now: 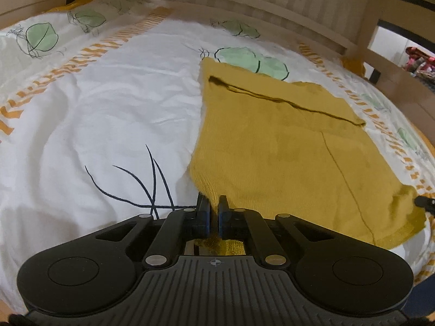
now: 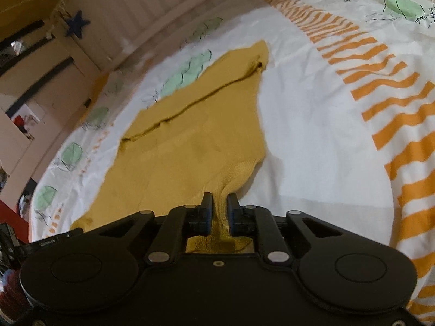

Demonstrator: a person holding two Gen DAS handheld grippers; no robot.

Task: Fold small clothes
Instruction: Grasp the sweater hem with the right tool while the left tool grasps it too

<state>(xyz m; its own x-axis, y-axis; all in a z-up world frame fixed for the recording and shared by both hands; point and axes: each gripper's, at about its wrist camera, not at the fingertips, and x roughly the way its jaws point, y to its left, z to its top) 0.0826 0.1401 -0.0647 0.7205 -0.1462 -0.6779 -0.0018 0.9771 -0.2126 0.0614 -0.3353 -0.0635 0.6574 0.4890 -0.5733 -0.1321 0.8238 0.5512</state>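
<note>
A mustard-yellow knit garment lies spread on a white bedspread, with a fold line across its far part. My left gripper is shut on the garment's near left corner, and the fabric bunches between its fingers. My right gripper is shut on another near corner of the same garment, pulling the cloth into a taut point. A tip of the right gripper shows at the right edge of the left wrist view.
The bedspread carries green leaf prints, dark line drawings and orange striped bands. A wooden slatted bed frame runs along the far side. A blue star hangs on pale furniture beyond the bed.
</note>
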